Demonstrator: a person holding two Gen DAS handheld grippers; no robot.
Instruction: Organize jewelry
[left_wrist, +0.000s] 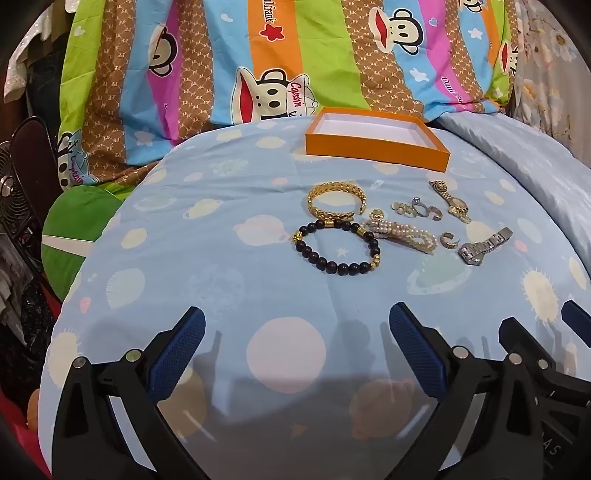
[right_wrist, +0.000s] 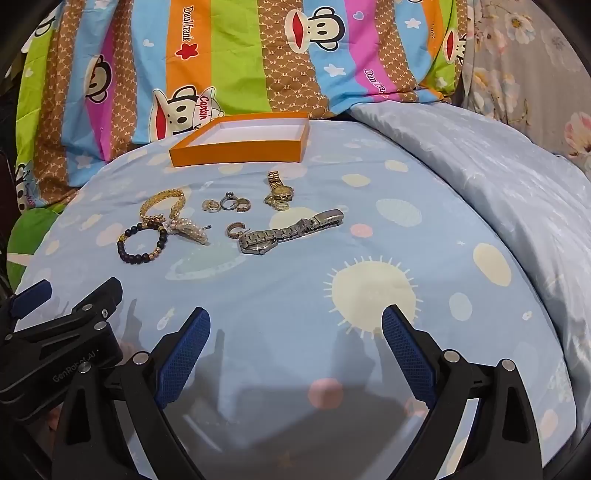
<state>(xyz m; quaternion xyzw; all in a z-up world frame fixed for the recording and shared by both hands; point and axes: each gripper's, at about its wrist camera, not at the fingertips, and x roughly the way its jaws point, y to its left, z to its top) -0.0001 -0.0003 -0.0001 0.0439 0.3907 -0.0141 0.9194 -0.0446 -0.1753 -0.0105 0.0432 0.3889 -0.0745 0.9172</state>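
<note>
Jewelry lies spread on a light blue bedsheet (left_wrist: 221, 258). A gold chain bracelet (left_wrist: 336, 201), a black bead bracelet (left_wrist: 336, 245), a pearl piece (left_wrist: 400, 234), several rings (left_wrist: 415, 208), a gold watch (left_wrist: 448, 201) and a silver watch (left_wrist: 484, 245) sit in a loose group. Behind them rests an orange box (left_wrist: 376, 142), white inside and holding nothing. My left gripper (left_wrist: 297, 317) hangs open over the sheet, short of the bead bracelet. My right gripper (right_wrist: 295, 319) is also open, in front of the silver watch (right_wrist: 288, 232) and the orange box (right_wrist: 240, 142).
A striped cartoon-monkey blanket (left_wrist: 258, 66) is bunched behind the box. A pale blue quilt (right_wrist: 480, 166) lies at the right. A green cushion (left_wrist: 74, 229) and a fan (left_wrist: 14, 195) stand off the bed's left side. The left gripper (right_wrist: 29, 295) shows at the right wrist view's left edge.
</note>
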